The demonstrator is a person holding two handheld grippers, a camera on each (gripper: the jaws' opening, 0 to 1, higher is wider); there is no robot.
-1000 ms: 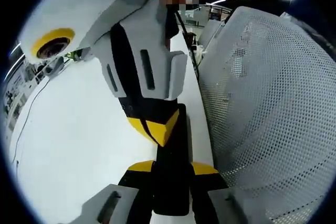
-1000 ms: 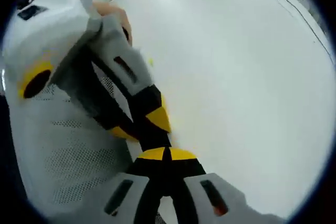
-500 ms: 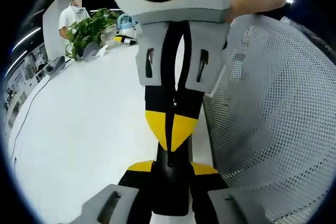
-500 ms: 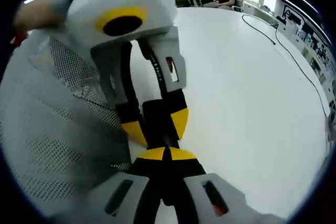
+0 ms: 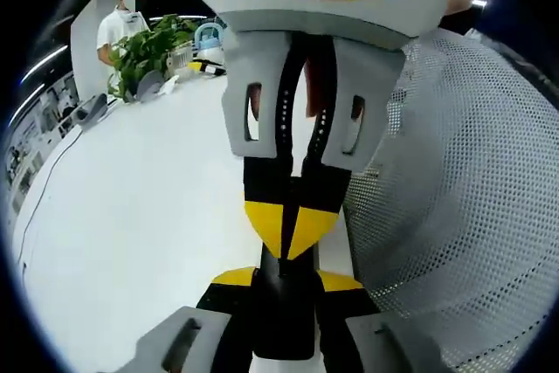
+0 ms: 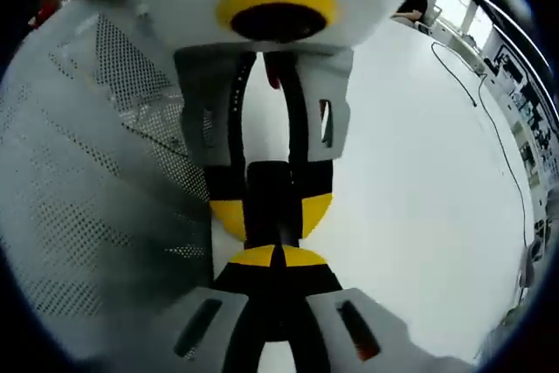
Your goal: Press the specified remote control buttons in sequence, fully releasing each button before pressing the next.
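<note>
Two grippers face each other nose to nose over the edge of the white table [image 5: 131,242], beside a grey mesh chair back [image 5: 454,181].

In the left gripper view, our left gripper [image 5: 284,279] has its yellow-tipped jaws drawn in against a dark, slim body, which we take to be the remote control [image 5: 284,303]; it runs forward between the jaws. We judge it is held this way to stay steady and raised for pressing.

The right gripper [image 5: 291,231] comes in from above in that view, its jaws nearly together and pointing down onto the far end of that dark body. Closed jaws make a narrow tip, which suits pushing a single button.

In the right gripper view the right gripper's jaws also stand closed with nothing between them, meeting the left gripper head-on. No buttons can be made out, so we cannot tell whether one is pressed.

A potted plant [image 5: 148,50] stands well apart at the far end of the table.
</note>
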